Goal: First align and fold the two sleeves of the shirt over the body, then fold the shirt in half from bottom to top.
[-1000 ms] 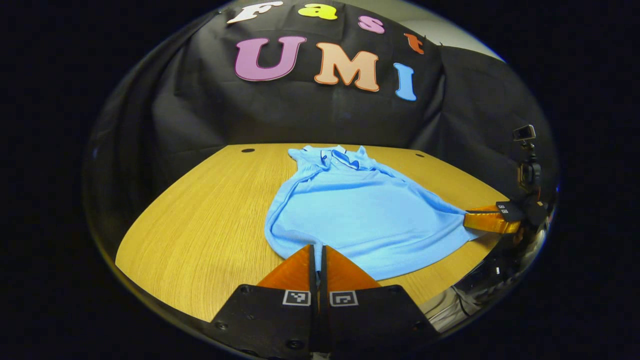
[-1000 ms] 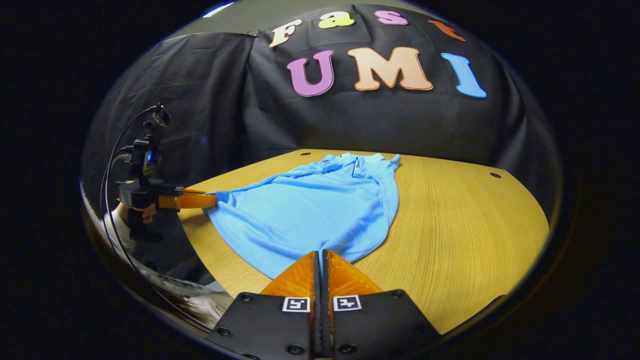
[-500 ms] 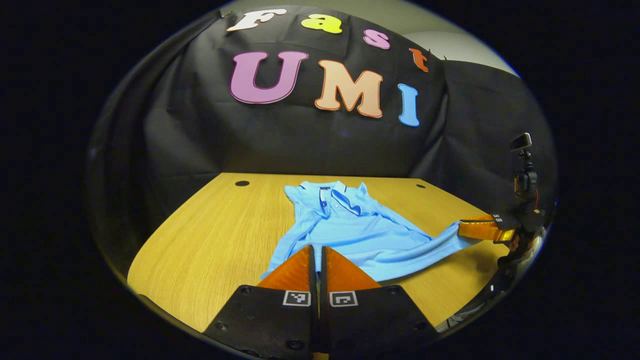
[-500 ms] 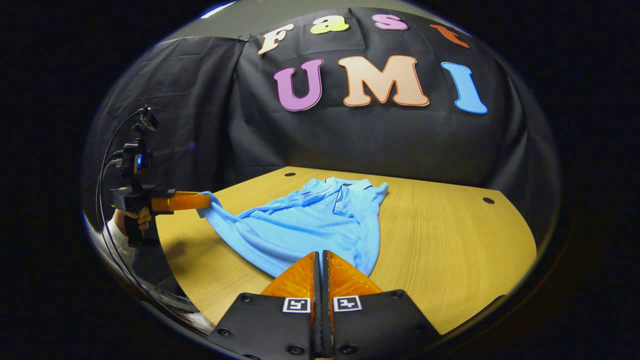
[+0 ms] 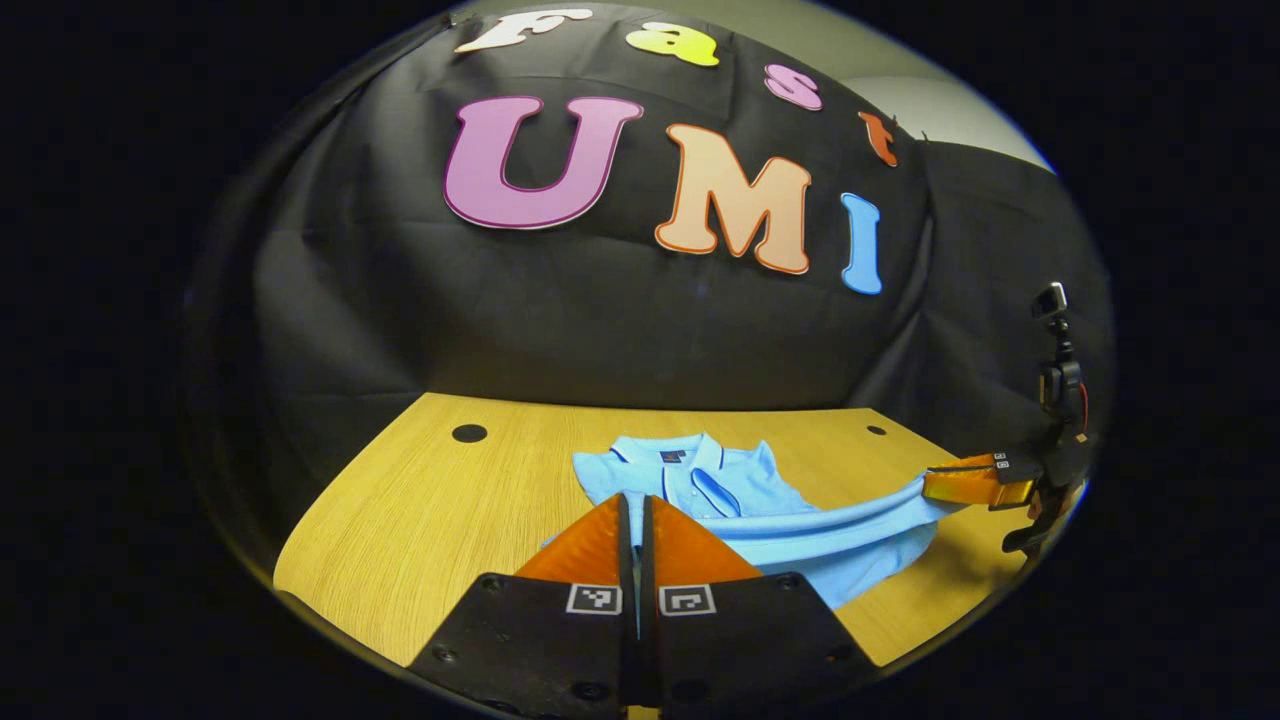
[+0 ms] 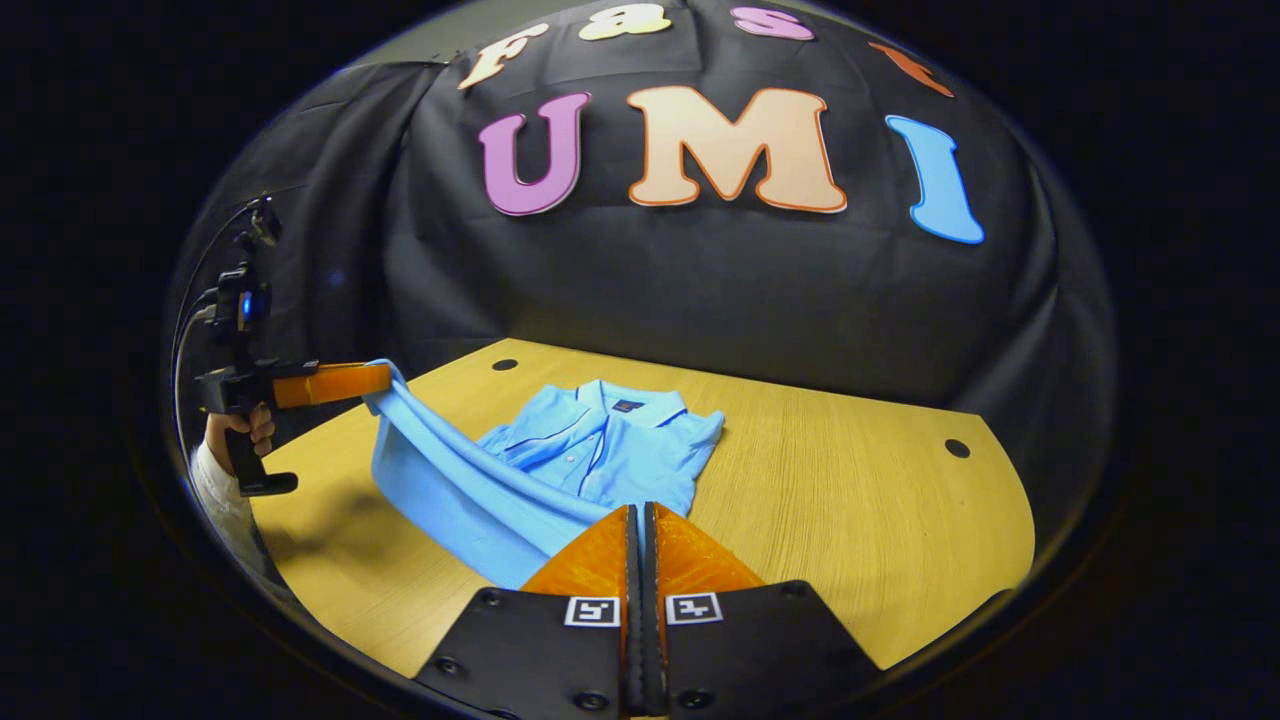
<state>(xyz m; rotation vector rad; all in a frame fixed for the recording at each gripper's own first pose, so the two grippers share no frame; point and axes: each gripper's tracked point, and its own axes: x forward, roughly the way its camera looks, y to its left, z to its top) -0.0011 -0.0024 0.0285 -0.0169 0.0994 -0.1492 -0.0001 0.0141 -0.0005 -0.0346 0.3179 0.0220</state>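
Both the left gripper (image 5: 636, 510) and the right gripper (image 6: 640, 520) are closed on the hem corners of the blue shirt (image 6: 590, 455), lifted above the worktop's (image 6: 850, 500) near edge, so uneven forward travel could lay the fold crooked over the collar.

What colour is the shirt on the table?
Light blue shirt, clearest in the right gripper view.

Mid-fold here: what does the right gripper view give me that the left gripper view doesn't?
Right gripper view: a hand gripping the left gripper, with the shirt hem hanging from it above the table. Left gripper view: the right gripper side-on, pinching its hem corner. Both: the collar lying flat, and the viewing gripper shut on cloth.
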